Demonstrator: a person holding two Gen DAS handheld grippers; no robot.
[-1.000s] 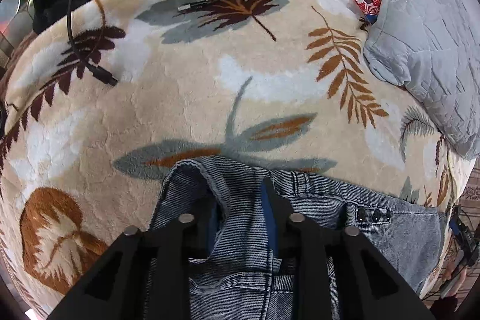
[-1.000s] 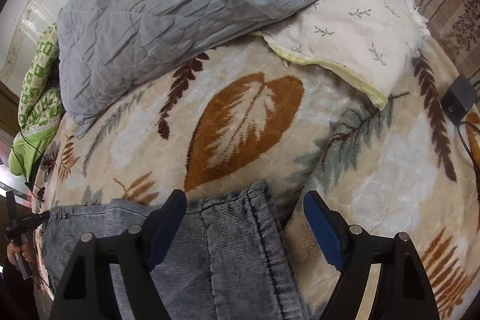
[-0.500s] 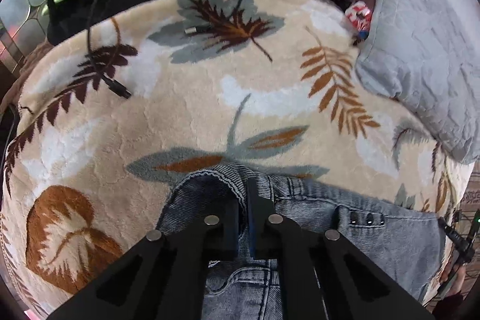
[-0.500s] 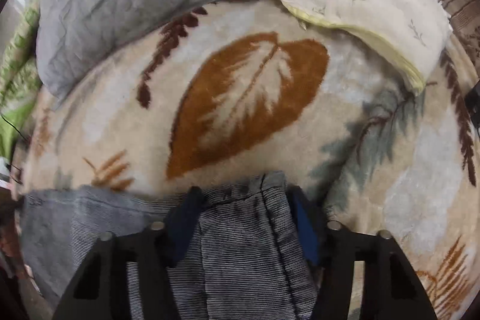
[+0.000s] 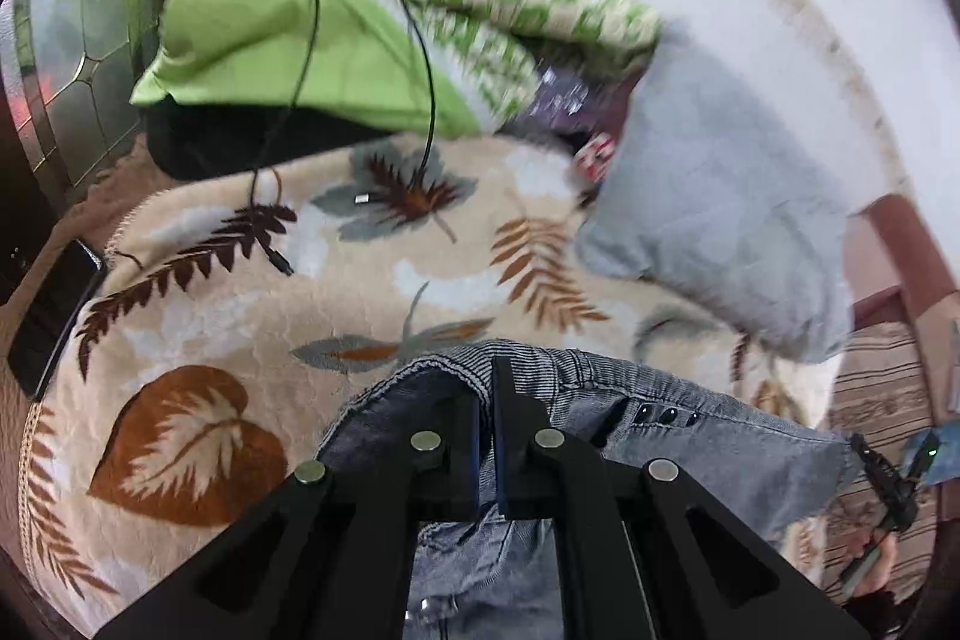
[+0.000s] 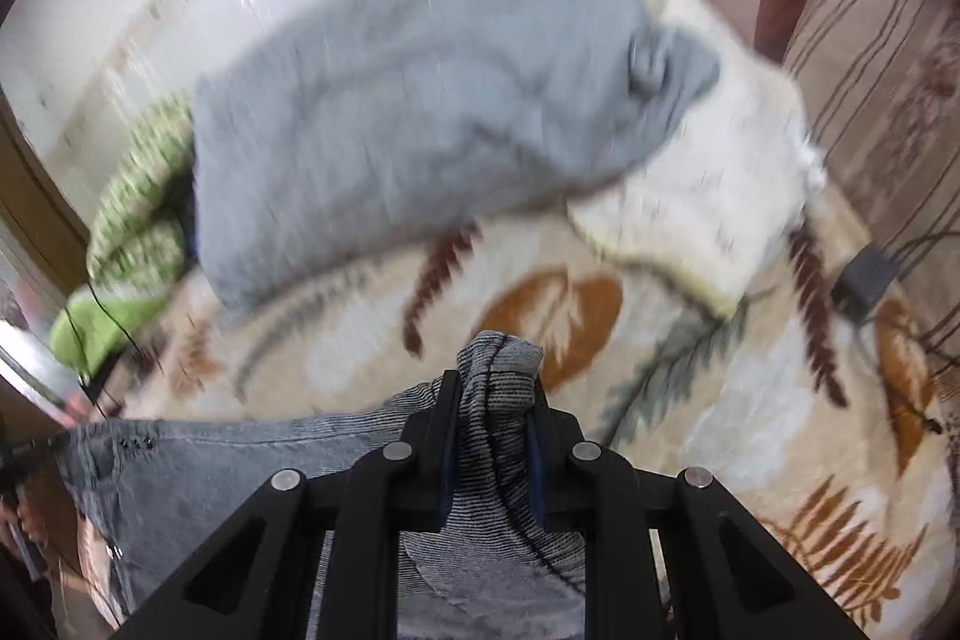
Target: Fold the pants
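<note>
Grey-blue denim pants hang between my two grippers above a beige leaf-patterned blanket. My left gripper is shut on the waistband at one end, near three dark buttons. My right gripper is shut on the bunched waistband at the other end; the pants stretch off to the left in that view. The cloth is lifted off the blanket. The lower legs are hidden below the grippers.
A grey quilt lies at the back of the bed, with a white pillow and green bedding. Black cables trail over the blanket. A phone lies at the left edge, a dark adapter at the right.
Both grippers closed on the pants' waistband, the right from wide open, and have lifted it up off the blanket. Both views now tilt upward and show the wall.
</note>
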